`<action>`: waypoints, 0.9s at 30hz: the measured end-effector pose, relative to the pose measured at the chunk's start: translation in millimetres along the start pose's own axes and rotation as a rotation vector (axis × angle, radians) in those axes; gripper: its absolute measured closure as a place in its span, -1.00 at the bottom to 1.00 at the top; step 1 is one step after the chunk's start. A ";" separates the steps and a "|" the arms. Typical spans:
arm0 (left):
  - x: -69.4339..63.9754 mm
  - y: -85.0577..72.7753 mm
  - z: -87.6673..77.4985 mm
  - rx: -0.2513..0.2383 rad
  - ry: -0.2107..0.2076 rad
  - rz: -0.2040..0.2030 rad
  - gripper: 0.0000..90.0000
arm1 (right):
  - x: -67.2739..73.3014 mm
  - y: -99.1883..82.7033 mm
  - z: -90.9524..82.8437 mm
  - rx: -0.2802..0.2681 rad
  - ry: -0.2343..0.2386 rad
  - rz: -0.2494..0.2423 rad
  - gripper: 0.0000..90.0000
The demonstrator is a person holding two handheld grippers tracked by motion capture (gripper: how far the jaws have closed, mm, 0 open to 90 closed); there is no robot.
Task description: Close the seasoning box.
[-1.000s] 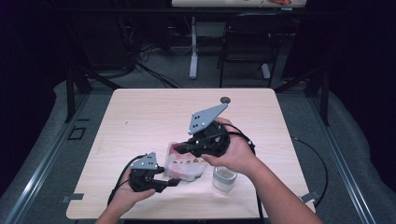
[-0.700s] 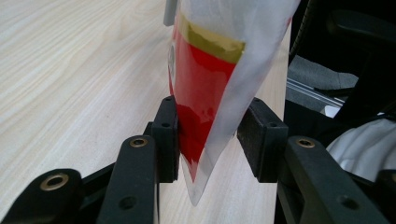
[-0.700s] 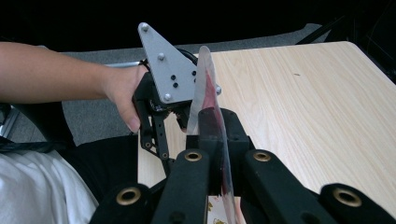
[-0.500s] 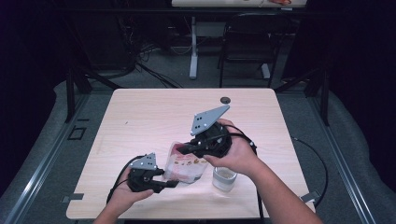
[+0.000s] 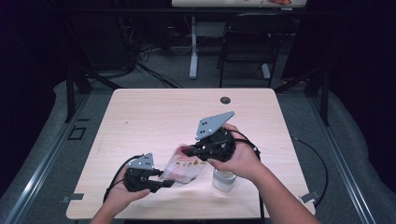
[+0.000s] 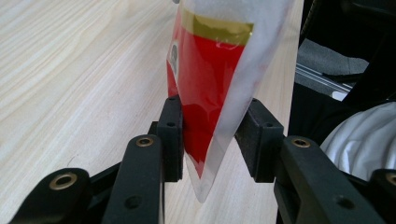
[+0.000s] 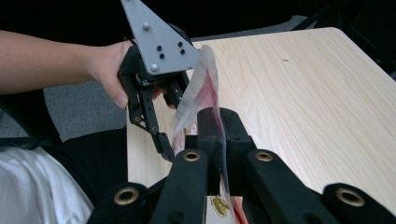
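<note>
A clear plastic pouch (image 5: pixel 184 165) with red contents hangs between my two grippers above the table's near edge. My right gripper (image 5: pixel 187 150) is shut on the pouch's thin top edge (image 7: pixel 196 93), the film pinched flat between its jaws (image 7: pixel 219 121). My left gripper (image 5: pixel 166 183) has the pouch's lower corner (image 6: pixel 210 60) between its jaws. Its jaws (image 6: pixel 212 116) have just been closing, and both pads now touch the pouch's sides. The right gripper view shows the left gripper (image 7: pixel 161 100) farther off, in a hand.
A small whitish cup (image 5: pixel 224 179) stands on the light wooden table (image 5: pixel 163 112) just under my right hand. A round cable hole (image 5: pixel 225 100) sits near the far edge. A dark chair (image 5: pixel 243 42) and cables lie beyond the table.
The right gripper has drifted slightly toward the near right with the pouch's top. The left hand has stayed where it was.
</note>
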State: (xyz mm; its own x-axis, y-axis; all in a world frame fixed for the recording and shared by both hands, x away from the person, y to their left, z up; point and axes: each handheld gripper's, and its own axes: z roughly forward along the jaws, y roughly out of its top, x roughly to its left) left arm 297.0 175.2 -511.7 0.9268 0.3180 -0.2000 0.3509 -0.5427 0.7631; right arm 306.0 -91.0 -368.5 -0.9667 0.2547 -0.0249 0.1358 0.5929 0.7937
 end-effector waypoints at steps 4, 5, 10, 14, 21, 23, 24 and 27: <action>-0.2 -0.6 -2.0 0.021 -0.009 0.002 0.44 | 1.4 -5.8 -0.6 -0.013 -0.009 0.014 0.96; -0.1 -0.9 -2.2 0.026 -0.010 0.003 0.44 | 1.5 -7.7 -0.8 -0.013 -0.008 0.016 0.96; -0.4 -1.6 -3.2 0.042 -0.022 -0.010 0.45 | 1.1 -19.5 -3.4 -0.015 -0.025 0.035 0.94; -0.6 -1.8 -2.6 0.046 -0.026 -0.014 0.46 | -1.0 -29.5 -4.9 -0.039 -0.026 0.061 0.94; 0.7 -3.2 -3.7 0.078 -0.010 -0.019 0.48 | -1.4 -43.0 -0.3 -0.052 -0.055 0.078 0.93; 0.8 -3.2 -6.3 0.078 -0.004 -0.023 0.49 | -0.8 -45.9 0.4 -0.053 -0.072 0.076 0.93; 0.8 -2.8 -8.1 0.087 0.002 -0.019 0.50 | -0.7 -47.5 0.4 -0.059 -0.071 0.080 0.93; 0.2 -1.1 -11.1 0.097 0.008 -0.015 0.51 | -0.9 -52.3 0.1 -0.070 -0.067 0.083 0.93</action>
State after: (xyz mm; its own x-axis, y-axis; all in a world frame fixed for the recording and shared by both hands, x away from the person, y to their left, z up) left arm 295.4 184.5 -505.8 0.9202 0.3331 -0.2057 0.3767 -0.6105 0.6967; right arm 299.8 -122.2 -410.0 -0.9359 0.3523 0.0036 0.1965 0.5137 0.8352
